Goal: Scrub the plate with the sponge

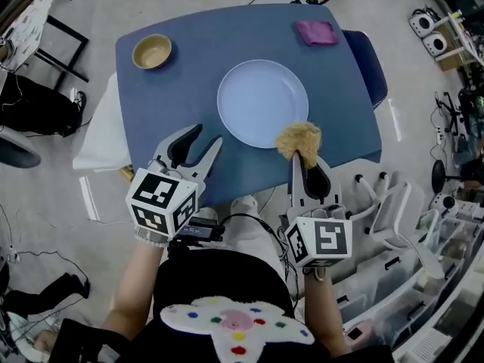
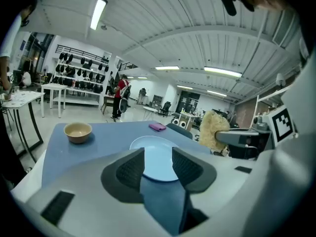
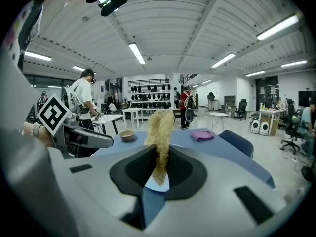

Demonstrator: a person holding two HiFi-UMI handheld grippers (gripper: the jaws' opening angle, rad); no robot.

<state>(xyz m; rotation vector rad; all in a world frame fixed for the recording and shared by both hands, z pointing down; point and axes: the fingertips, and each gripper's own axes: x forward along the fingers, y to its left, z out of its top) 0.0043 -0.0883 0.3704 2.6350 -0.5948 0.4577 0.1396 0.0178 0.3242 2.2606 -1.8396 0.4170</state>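
Observation:
A pale blue plate (image 1: 262, 102) lies empty in the middle of the blue table (image 1: 181, 89). My right gripper (image 1: 301, 157) is shut on a tan fibrous sponge (image 1: 298, 138), held just off the plate's near right rim. In the right gripper view the sponge (image 3: 159, 137) stands squeezed thin between the jaws. My left gripper (image 1: 198, 142) is open over the table near the plate's near left side, with nothing between its fingers. In the left gripper view the plate (image 2: 157, 154) lies just beyond the jaws, with the sponge (image 2: 213, 130) to the right.
A tan bowl (image 1: 152, 51) sits at the table's far left corner. A folded purple cloth (image 1: 316, 32) lies at the far right. A dark blue chair (image 1: 369, 66) stands by the table's right edge. White frames and bins (image 1: 401, 278) crowd the floor at right.

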